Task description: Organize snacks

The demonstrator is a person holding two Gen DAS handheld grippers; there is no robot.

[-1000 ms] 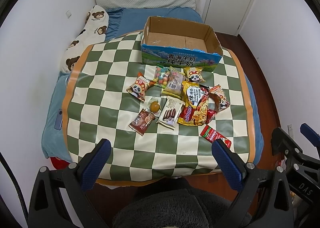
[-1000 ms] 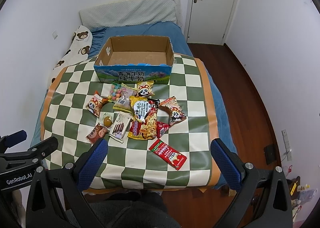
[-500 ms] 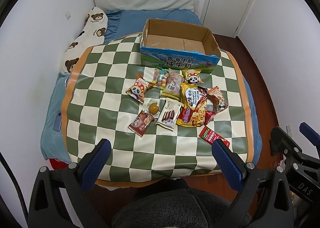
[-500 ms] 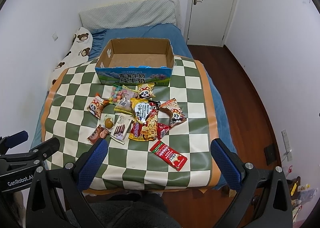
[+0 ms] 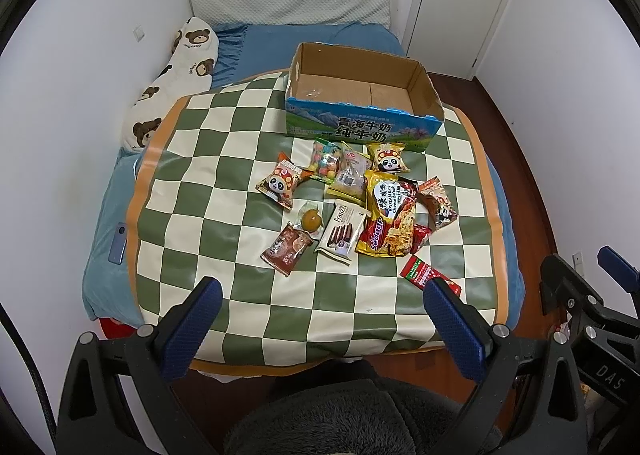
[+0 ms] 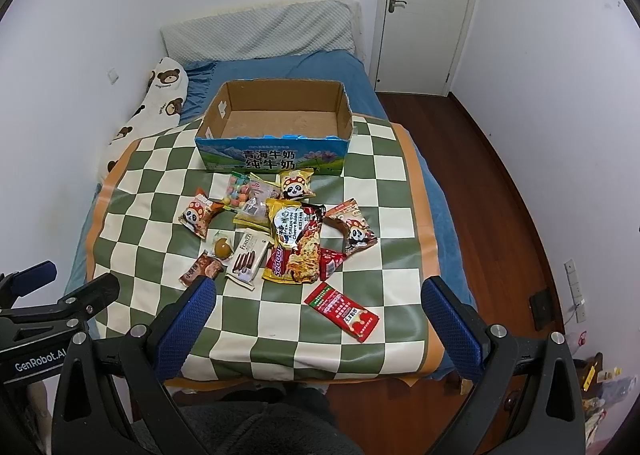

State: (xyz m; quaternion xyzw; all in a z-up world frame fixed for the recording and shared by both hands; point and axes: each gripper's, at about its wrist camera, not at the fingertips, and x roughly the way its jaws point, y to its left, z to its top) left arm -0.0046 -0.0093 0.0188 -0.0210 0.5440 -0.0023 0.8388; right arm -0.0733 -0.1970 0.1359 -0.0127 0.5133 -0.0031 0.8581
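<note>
Left wrist view shows nothing sorted yet, by my reckoning: the cardboard box [image 5: 362,95] at the far side of the checkered mat [image 5: 208,183] has a bare floor, and every snack lies loose in front of it. So the whole job remains, presumably moving each packet into that box.

Reading the pile from left to right: a panda packet [image 5: 282,185] sits apart at the left edge, then a brown wrapper [image 5: 286,250] touching a small clear pack with a round yellow-brown sweet [image 5: 311,220], and a white Franzzi wafer pack [image 5: 341,233] just beside those. Behind them lie a bag of coloured candies [image 5: 326,161] and a second panda packet [image 5: 387,160], both close to the box front. The big yellow noodle bag [image 5: 386,221] overlaps its neighbours in the middle, a third panda packet [image 5: 438,207] lies to its right, and a flat red sachet [image 6: 342,311] rests alone, nearest the person.

Both tools hang short of the mat, empty: the left gripper [image 5: 318,325] has its blue pads spread wide, and the right gripper [image 6: 318,325] is spread likewise.
</note>
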